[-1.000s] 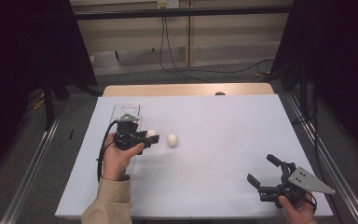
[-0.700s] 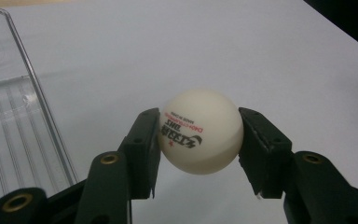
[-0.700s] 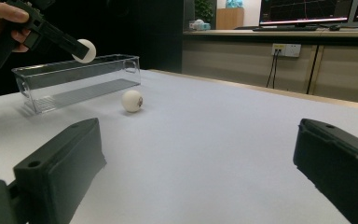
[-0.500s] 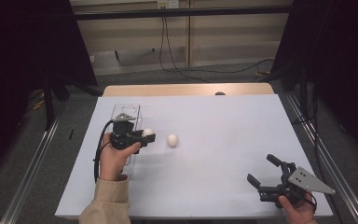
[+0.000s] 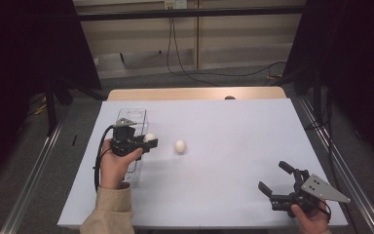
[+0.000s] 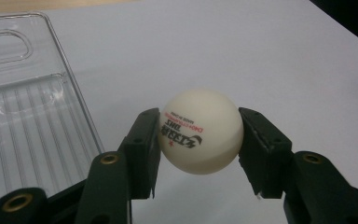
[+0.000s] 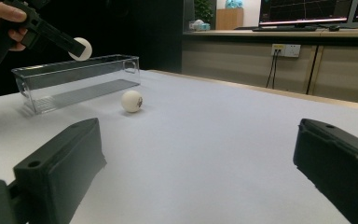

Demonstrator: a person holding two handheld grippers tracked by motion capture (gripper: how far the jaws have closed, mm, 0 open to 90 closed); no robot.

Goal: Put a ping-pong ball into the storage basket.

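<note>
My left gripper [image 5: 148, 141] is shut on a white ping-pong ball [image 6: 199, 131] and holds it in the air beside the right wall of a clear plastic box [image 5: 131, 118]. The left gripper view has the box [image 6: 23, 121] at the left, lower than the ball. A second white ball [image 5: 180, 146] lies on the white table to the right of the box. From the right gripper view that ball [image 7: 132, 101] rests in front of the box [image 7: 74, 81], with the held ball [image 7: 83, 48] above it. My right gripper [image 5: 278, 178] stands open near the front right corner, nothing between its jaws.
The white table top [image 5: 233, 131] has a wooden strip along its far edge [image 5: 195, 93]. Metal rails [image 5: 34, 170] run down both sides. Cables lie on the floor behind the table [image 5: 185, 68].
My left gripper has drifted slightly left and toward the box with the ball in it. The right gripper and the loose ball have not moved.
</note>
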